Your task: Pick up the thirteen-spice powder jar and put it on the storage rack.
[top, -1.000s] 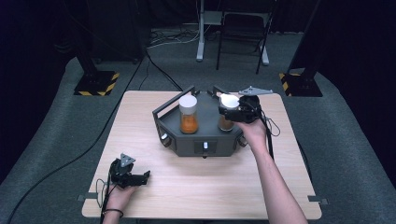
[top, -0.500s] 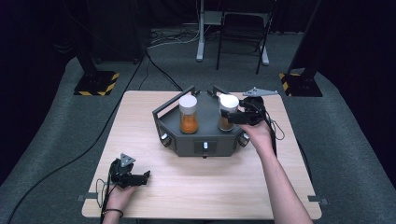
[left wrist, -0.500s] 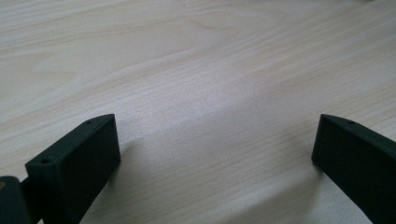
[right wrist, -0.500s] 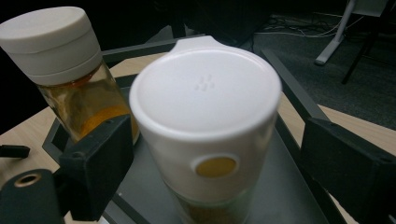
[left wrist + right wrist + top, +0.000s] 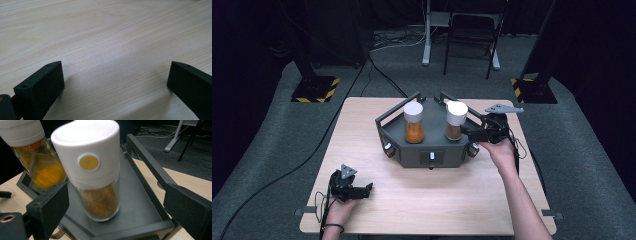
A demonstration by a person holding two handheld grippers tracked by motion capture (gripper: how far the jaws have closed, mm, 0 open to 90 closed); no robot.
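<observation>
While the left gripper (image 5: 362, 190) idles on the bare wood of the table (image 5: 437, 200) near its front left corner, jaws spread wide with nothing between them in the left gripper view, all the work sits on the right side.

On the dark tray (image 5: 432, 150) at table centre stand two white-capped jars: the orange-powder jar (image 5: 413, 122) on the left, the brown-spice jar (image 5: 455, 120) on the right. Both are upright on the tray floor, apart from each other.

Right gripper (image 5: 469, 131) has just been opening its jaws. In the right gripper view the brown-spice jar (image 5: 96, 177) stands between them, and neither pad looks to touch the glass: there is a visible gap on both sides, wider on the right one. The jar stands on its own on the tray (image 5: 140, 202), nearer the left finger (image 5: 50, 207) than the right finger (image 5: 187, 210), a bit ahead of the tips.

My read: this is the release step, jar just set down in the tray, grip let go.

Next move as I judge it: back the right gripper straight out along its own axis, level, jaws kept wide. Any sideways drift risks the left finger clipping the jar and tipping it toward the orange-powder jar (image 5: 37, 157). The tray rail (image 5: 147, 157) on the right side leaves limited room, so keep clear of that too.
</observation>
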